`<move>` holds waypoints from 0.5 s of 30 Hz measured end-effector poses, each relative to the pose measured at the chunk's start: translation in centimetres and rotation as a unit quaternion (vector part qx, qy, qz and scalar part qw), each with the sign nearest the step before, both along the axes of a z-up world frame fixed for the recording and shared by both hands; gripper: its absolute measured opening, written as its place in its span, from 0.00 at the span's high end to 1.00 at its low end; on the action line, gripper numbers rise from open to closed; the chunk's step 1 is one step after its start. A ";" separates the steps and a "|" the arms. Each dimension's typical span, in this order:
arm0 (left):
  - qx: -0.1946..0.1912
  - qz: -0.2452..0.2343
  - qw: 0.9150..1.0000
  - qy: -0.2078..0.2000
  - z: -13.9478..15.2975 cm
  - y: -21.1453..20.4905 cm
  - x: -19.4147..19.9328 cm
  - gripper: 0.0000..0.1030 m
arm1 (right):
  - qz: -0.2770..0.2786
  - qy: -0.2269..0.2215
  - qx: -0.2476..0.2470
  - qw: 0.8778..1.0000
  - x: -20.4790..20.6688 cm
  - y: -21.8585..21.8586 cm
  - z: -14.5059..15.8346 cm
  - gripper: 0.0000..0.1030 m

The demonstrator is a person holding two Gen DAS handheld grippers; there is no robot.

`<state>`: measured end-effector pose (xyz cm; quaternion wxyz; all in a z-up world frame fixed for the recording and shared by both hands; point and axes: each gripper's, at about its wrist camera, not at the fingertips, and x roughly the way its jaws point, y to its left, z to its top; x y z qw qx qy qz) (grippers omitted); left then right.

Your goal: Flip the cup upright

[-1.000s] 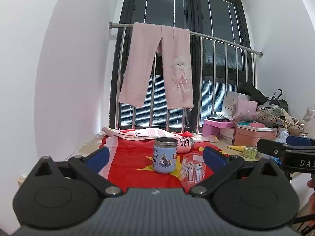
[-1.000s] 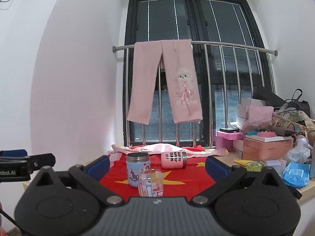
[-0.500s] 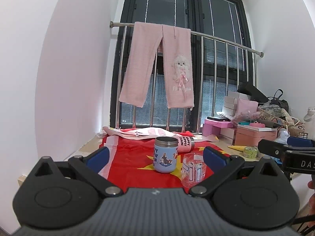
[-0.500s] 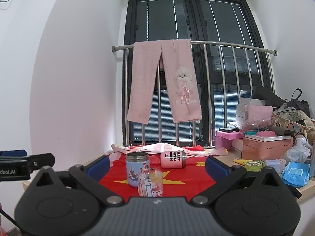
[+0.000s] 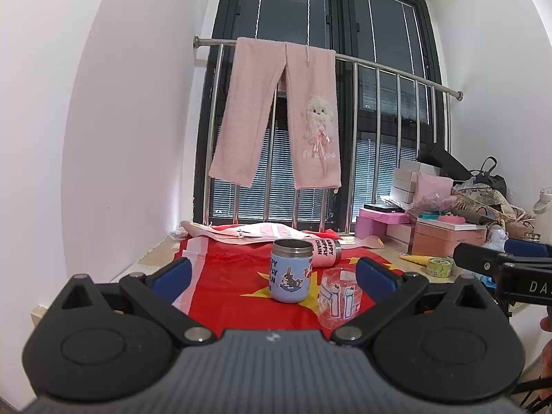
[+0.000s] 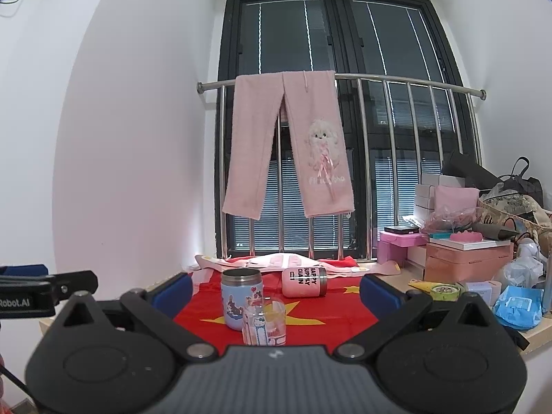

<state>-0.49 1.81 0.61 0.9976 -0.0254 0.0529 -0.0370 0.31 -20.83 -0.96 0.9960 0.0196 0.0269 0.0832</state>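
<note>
Pink cup (image 6: 304, 282) sideways, mouth rightward

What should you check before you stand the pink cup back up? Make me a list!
1. Pink cup lying on its side on the red cloth: ok, it needs flipping.
2. Right gripper open: ok.
3. Left gripper open: ok.
4. Nothing held by either gripper: ok.
5. Straight path to the pink cup: not ok, the blue cup and the clear glass stand in front of it.
6. Which end of the pink cup is its mouth: cannot tell.
</note>
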 end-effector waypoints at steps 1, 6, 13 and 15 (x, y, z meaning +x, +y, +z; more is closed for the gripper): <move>0.000 0.000 1.000 0.000 0.0 0.0 0.0 0.00 | 0.000 0.000 0.000 1.000 0.0 0.0 0.0 0.00; 0.002 0.003 1.000 -0.002 0.0 -0.2 0.0 0.00 | 0.000 0.001 -0.001 1.000 0.1 0.1 0.0 0.00; 0.003 0.007 1.000 -0.004 0.0 -0.4 -0.1 0.00 | 0.000 0.001 -0.001 1.000 0.1 0.0 0.0 0.00; 0.002 0.004 1.000 -0.003 0.0 -0.4 -0.1 0.00 | -0.001 0.001 -0.001 1.000 0.1 0.0 0.0 0.00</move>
